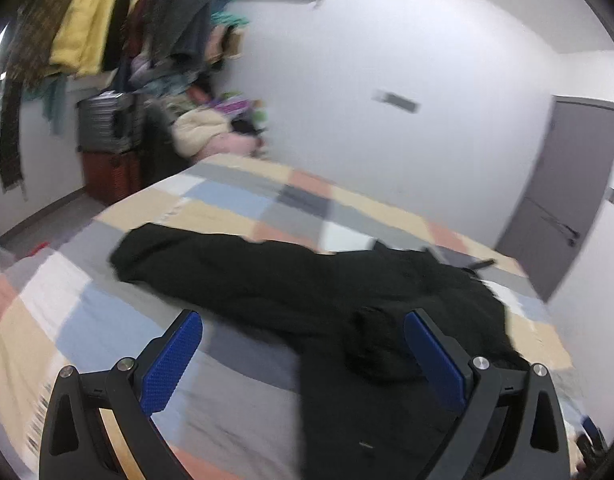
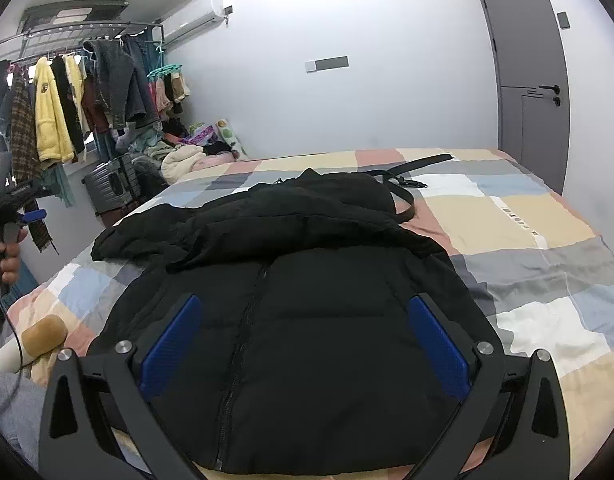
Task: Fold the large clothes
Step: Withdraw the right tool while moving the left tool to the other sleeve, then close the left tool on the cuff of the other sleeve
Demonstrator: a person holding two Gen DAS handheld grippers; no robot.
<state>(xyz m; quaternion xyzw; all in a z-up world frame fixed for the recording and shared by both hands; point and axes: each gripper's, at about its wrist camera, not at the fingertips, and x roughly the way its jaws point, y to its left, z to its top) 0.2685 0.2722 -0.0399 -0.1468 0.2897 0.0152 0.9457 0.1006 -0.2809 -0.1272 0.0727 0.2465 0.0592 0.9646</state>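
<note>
A black padded jacket (image 2: 307,300) lies spread on the checked bedspread (image 2: 527,240), zip up the middle, one sleeve stretched to the left (image 2: 139,236). My right gripper (image 2: 303,308) is open and empty, hovering over the jacket's lower body. In the left wrist view the jacket (image 1: 287,280) lies across the bed with its sleeve (image 1: 155,252) reaching left. My left gripper (image 1: 303,324) is open and empty above the bedspread (image 1: 107,320) and the jacket's edge. The left gripper also shows at the far left of the right wrist view (image 2: 31,214), held in a hand.
A black belt (image 2: 407,188) lies on the bed beyond the jacket. A rack of hanging clothes (image 2: 67,100), a suitcase (image 2: 111,184) and a pile of clothes (image 2: 183,160) stand at the left wall. A grey door (image 2: 531,80) is at the right. A tan roll (image 2: 43,334) lies near the bed's left edge.
</note>
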